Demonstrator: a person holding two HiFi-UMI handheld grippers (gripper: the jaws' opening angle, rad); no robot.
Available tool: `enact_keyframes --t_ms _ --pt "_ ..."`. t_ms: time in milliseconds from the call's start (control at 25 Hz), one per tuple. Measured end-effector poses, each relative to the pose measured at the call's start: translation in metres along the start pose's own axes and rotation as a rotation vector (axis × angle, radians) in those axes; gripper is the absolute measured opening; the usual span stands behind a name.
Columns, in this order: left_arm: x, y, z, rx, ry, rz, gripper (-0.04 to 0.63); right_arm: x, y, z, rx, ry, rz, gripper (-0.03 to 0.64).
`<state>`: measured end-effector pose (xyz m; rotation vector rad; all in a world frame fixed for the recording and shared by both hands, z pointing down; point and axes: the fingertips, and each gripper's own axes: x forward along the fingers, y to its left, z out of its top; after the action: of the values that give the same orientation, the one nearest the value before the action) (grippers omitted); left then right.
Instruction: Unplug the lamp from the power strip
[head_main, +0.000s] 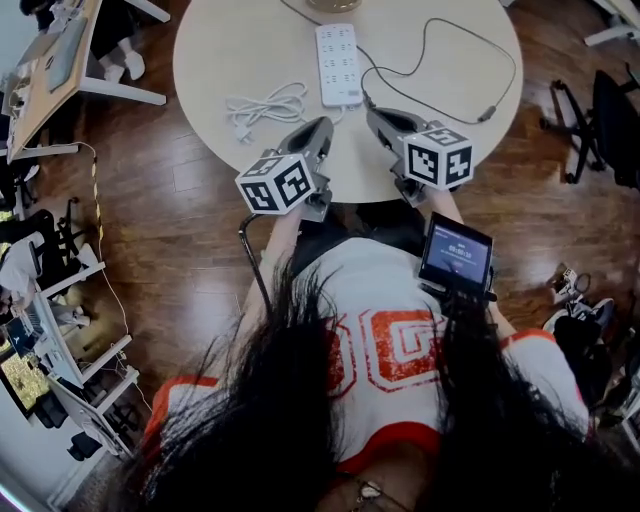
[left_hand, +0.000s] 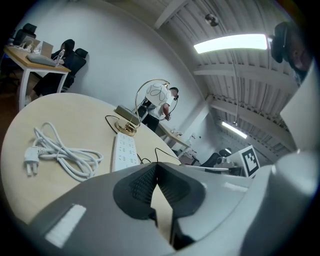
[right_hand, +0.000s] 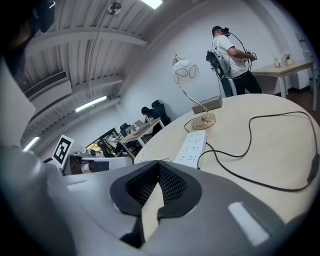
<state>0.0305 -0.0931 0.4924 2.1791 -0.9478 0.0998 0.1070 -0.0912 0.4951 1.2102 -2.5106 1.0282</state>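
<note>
A white power strip (head_main: 338, 62) lies on the round wooden table (head_main: 220, 50), also seen in the left gripper view (left_hand: 124, 150) and the right gripper view (right_hand: 191, 146). Beyond it stands the lamp (right_hand: 185, 71) with a round shade and brass base (left_hand: 125, 129). Its black cable (right_hand: 249, 131) loops over the right of the table and runs back to the strip's near end; the plug itself is not visible. My left gripper (head_main: 322, 125) (left_hand: 156, 167) and right gripper (head_main: 372, 108) (right_hand: 159, 165) hover just short of the strip, both shut with nothing between the jaws.
A coiled white cord with a plug (head_main: 265, 105) (left_hand: 60, 150) lies left of the strip. An inline switch (head_main: 487, 113) sits on the black cable near the right edge. A person (right_hand: 230, 50) stands behind the table. Office chairs (head_main: 600, 120) and desks surround it.
</note>
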Motion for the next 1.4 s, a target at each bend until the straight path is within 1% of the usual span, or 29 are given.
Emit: enact_keyframes --t_ms 120,200,400,600,720,960,1040,1200,1400 --pt "-0.018 0.003 0.005 0.026 -0.008 -0.022 0.0 0.005 0.021 0.002 0.003 -0.03 -0.005 0.002" --pt "-0.035 0.008 0.006 0.03 -0.003 -0.036 0.0 0.009 0.037 0.0 0.013 -0.052 -0.011 0.002" --pt "-0.082 0.042 0.007 -0.002 0.001 -0.054 0.0 0.023 0.084 -0.011 0.032 -0.121 -0.055 0.002" --pt "-0.114 0.067 0.005 -0.029 0.016 -0.09 0.0 0.033 0.121 -0.028 0.012 -0.132 -0.107 0.002" --pt "-0.122 0.065 0.003 -0.025 0.014 -0.122 0.0 0.025 0.137 -0.035 0.018 -0.153 -0.135 0.002" --pt "-0.131 0.042 -0.005 -0.032 -0.016 -0.189 0.0 0.003 0.154 -0.044 0.003 -0.163 -0.173 0.002" --pt "-0.134 0.038 -0.005 -0.042 -0.036 -0.193 0.0 -0.001 0.159 -0.044 -0.009 -0.158 -0.169 0.0" --pt "-0.141 0.037 -0.005 -0.079 -0.078 -0.176 0.0 -0.006 0.168 -0.043 -0.057 -0.137 -0.16 0.0" --pt "-0.149 0.031 -0.011 -0.078 -0.087 -0.164 0.0 -0.01 0.174 -0.051 -0.071 -0.126 -0.14 0.0"
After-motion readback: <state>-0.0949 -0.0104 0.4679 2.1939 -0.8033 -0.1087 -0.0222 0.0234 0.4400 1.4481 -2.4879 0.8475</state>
